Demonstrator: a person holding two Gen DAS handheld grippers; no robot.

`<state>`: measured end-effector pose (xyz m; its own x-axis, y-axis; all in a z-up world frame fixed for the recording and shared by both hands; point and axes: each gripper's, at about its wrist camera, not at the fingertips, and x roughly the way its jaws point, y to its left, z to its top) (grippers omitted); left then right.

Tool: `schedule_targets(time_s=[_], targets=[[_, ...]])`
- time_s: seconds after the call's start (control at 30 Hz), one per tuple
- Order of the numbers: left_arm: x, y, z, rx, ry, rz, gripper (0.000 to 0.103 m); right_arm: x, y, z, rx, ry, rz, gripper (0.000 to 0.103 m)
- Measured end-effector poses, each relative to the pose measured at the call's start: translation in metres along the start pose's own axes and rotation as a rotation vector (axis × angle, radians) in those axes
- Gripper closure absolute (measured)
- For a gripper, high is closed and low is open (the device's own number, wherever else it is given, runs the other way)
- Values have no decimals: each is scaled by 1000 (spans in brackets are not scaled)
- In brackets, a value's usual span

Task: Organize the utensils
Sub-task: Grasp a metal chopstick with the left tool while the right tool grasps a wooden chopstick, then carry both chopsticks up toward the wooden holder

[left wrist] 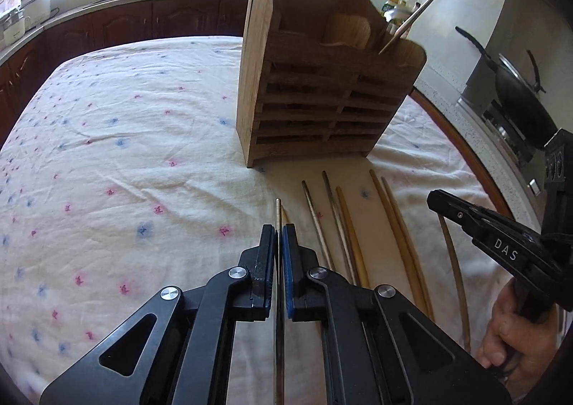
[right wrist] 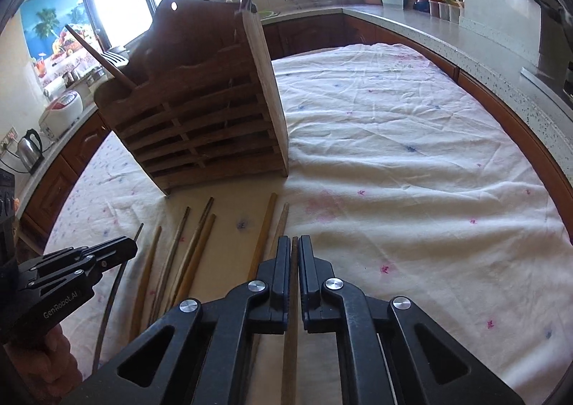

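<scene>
- Left wrist: the left tongs (left wrist: 279, 231) pinched a metal chopstick (left wrist: 278, 215) at lower centre; it should be lifted level toward the rack (left wrist: 322, 104) above.
- Right wrist: the right tongs (right wrist: 294, 244) pinched a wooden chopstick (right wrist: 290, 340) at bottom centre, the rack at upper left; best kept clear of the loose sticks (right wrist: 195, 254).

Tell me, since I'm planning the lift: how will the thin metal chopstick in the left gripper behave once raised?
The metal chopstick looks stiff, so it should not droop. It is smooth and narrow, so it may slip or pivot between the left gripper pads. If dropped, it would probably roll little on the wrinkled tablecloth.
</scene>
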<state>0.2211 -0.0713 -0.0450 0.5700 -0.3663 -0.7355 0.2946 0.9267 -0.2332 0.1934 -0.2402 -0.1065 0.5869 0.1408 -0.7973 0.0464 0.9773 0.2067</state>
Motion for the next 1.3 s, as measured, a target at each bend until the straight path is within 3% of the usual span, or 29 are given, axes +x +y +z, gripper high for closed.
schedule_targets(time_s=[0.33,0.6,0.87,1.3], targets=[[-99,2,9,-51,-180,-99,99,-97,6,20,28,-211,96,99],[-145,1,13,-51,-278,-133,99,-160,16,32,14,-360,127,99],[-162,-3,16,-41,-325,-139,99,-183,20,38,0,-425,146,99],[-170,-3,20,-49,-362,-147,99,-182,14,42,14,-435,167,99]])
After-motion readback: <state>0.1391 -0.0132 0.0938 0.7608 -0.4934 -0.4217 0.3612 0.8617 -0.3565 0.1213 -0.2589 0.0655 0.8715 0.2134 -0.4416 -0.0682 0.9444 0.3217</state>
